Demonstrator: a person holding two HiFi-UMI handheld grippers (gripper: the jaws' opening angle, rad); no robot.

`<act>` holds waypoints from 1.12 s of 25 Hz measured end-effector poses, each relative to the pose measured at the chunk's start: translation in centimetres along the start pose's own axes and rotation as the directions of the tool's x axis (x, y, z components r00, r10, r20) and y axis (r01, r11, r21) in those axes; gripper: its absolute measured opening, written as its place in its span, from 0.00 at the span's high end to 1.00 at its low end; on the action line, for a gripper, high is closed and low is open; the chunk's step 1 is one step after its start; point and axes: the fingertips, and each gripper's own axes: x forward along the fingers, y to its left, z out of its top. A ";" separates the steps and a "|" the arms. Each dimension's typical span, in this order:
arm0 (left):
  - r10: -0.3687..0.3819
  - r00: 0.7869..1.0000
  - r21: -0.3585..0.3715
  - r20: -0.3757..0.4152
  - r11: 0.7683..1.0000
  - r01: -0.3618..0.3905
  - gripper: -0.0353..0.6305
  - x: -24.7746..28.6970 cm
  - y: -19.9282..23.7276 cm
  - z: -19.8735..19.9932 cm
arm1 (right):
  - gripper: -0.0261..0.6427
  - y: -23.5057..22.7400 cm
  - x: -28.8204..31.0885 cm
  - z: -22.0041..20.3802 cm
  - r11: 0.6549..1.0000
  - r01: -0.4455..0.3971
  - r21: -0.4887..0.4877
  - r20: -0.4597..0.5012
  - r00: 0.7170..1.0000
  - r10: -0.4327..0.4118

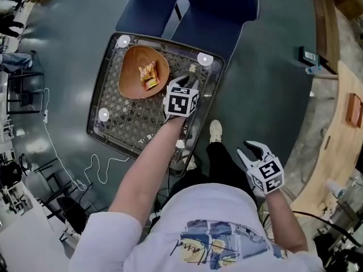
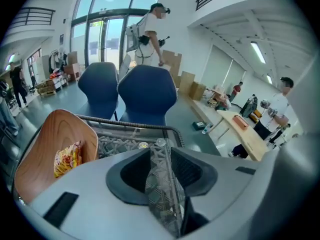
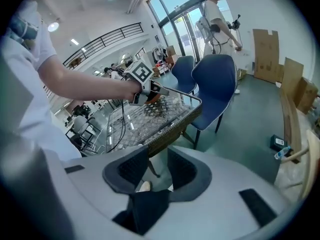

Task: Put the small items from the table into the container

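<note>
Over the right half of the glass-topped wicker table (image 1: 122, 123), the left gripper (image 1: 184, 84) hangs with its tips pointing down and toward the far edge. Its jaws stand only a little apart, and nothing is between them; through the gap only the woven pattern of the table shows. The wooden bowl (image 1: 129, 75), which I take for the container, sits near the far left corner, and one snack packet (image 1: 148, 75) lies already inside it. A small pale item (image 1: 193, 69) rests near the far right corner, just beyond the tips of the left gripper and almost straight in front of them. It is too small to tell what it is or how its long axis runs. The right gripper (image 1: 250, 148) is off the table, past the near right corner and above the floor. Its jaws are moderately apart and hold nothing. So the left gripper is clearly the nearer one. In my judgement the coming move is a short reach forward to this item, and then a carry to the left, toward the bowl.
</note>
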 end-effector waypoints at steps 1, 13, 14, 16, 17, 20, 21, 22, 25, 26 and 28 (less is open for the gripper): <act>0.020 1.000 -0.008 -0.014 1.000 -0.020 0.77 1.0 0.6 0.0 | 0.78 -0.4 0.0 -0.1 1.000 0.000 0.005 -0.005 1.000 0.000; 0.126 0.984 0.006 -0.124 0.992 -0.127 0.74 8.3 3.8 -0.5 | 0.78 -4.2 0.1 -1.2 0.998 0.011 0.061 -0.037 0.999 -0.008; 0.130 0.982 0.010 -0.136 0.991 -0.130 0.74 8.6 3.9 -0.8 | 0.78 -4.4 0.1 -1.1 0.998 0.013 0.065 -0.037 0.999 -0.010; 0.141 0.977 0.020 -0.160 0.990 -0.140 0.74 9.2 4.2 -1.4 | 0.78 -4.7 0.0 -1.2 0.997 0.016 0.071 -0.041 0.999 -0.013; 0.148 0.974 0.024 -0.170 0.989 -0.146 0.74 9.5 4.3 -1.7 | 0.78 -4.9 0.0 -1.3 0.997 0.017 0.073 -0.043 0.999 -0.014; 0.170 0.967 0.032 -0.191 0.986 -0.166 0.74 10.2 4.9 -2.2 | 0.78 -5.1 -0.1 -1.5 0.997 0.020 0.080 -0.047 0.999 -0.016; 0.172 0.965 0.034 -0.196 0.985 -0.169 0.74 10.3 5.0 -2.2 | 0.78 -5.2 -0.1 -1.6 0.996 0.020 0.082 -0.050 0.999 -0.016; 0.167 0.965 0.033 -0.201 0.986 -0.164 0.75 10.3 4.8 -2.1 | 0.78 -5.3 0.0 -1.6 0.996 0.020 0.083 -0.054 0.998 -0.016; 0.156 0.968 0.035 -0.196 0.988 -0.152 0.77 10.1 4.6 -1.8 | 0.78 -5.3 0.1 -1.4 0.996 0.018 0.082 -0.060 0.998 -0.013; 0.158 0.970 0.036 -0.187 0.987 -0.154 0.77 9.9 4.6 -1.6 | 0.78 -5.3 0.3 -1.3 0.997 0.015 0.080 -0.059 0.998 -0.010; 0.154 0.974 0.026 -0.164 0.988 -0.152 0.77 9.3 4.5 -1.4 | 0.78 -5.1 0.5 -1.0 0.998 0.006 0.069 -0.057 0.998 -0.002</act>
